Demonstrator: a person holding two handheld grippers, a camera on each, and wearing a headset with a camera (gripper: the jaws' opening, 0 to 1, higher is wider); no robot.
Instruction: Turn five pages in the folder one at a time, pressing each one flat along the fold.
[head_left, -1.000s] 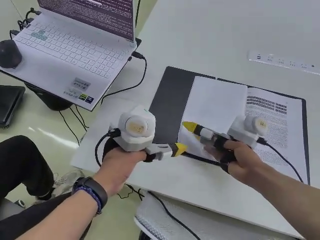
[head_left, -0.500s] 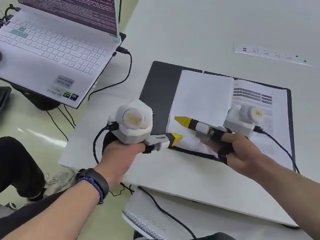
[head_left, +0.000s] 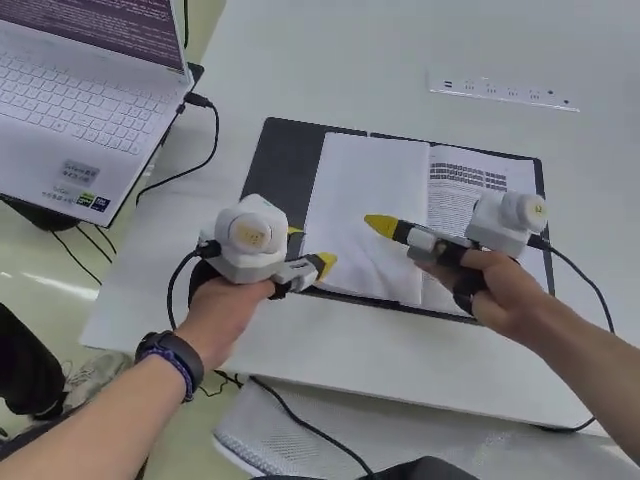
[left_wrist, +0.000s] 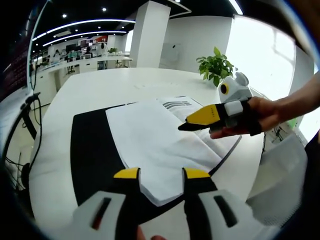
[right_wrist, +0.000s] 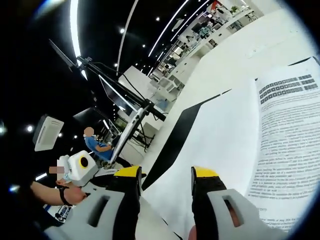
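Holding two grippers over an open folder (head_left: 283, 165) on the white table (head_left: 330, 60).
The left gripper (left_wrist: 161, 175) had its jaws apart with nothing clamped. The near corner of a blank white page (left_wrist: 150, 140) showed between them in the left gripper view. The black folder cover spread out ahead of those jaws and to their left. The right gripper (right_wrist: 167, 172) also had its jaws apart and held nothing. The blank page lay ahead between its jaws, and a printed page (right_wrist: 285, 130) lay to their right. Its yellow tips were over the blank page and pointed toward the left gripper's jaws. A laptop (head_left: 70, 100) sat well off to the left of the left jaws. A power strip (head_left: 505, 92) lay well past the folder.
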